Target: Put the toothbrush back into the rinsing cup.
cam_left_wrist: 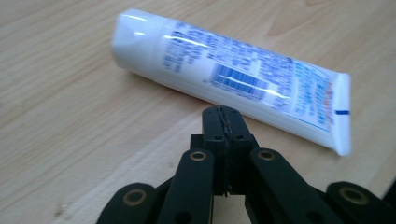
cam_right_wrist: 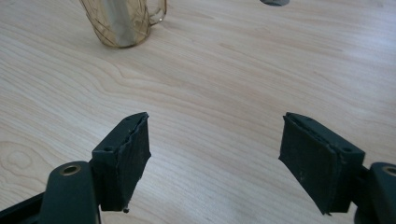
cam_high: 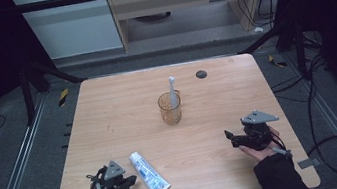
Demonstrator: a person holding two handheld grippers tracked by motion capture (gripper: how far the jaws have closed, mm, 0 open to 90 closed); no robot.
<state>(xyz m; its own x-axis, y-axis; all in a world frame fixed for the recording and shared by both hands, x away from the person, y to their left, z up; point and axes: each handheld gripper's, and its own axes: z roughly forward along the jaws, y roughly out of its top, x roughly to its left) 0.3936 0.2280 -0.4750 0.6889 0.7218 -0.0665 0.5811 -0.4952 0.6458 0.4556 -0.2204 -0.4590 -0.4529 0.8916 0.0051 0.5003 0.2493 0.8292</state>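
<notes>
A white toothpaste tube (cam_high: 150,174) (cam_left_wrist: 229,74) with blue print lies flat near the table's front edge. My left gripper (cam_high: 130,180) (cam_left_wrist: 223,116) sits just to its left, jaws pressed together with nothing between them, tips a short way from the tube's side. An amber see-through cup (cam_high: 170,108) (cam_right_wrist: 122,21) stands at the middle of the table with a white toothbrush (cam_high: 172,91) upright in it. My right gripper (cam_high: 229,136) (cam_right_wrist: 215,149) hovers low at the front right, open wide, pointing toward the cup, which stands well beyond its tips.
The light wooden table (cam_high: 118,112) has a small dark round spot (cam_high: 201,74) (cam_right_wrist: 274,2) near its far edge. Black frame bars, cables and a floor rail surround the table. Bare wood lies between the cup and both grippers.
</notes>
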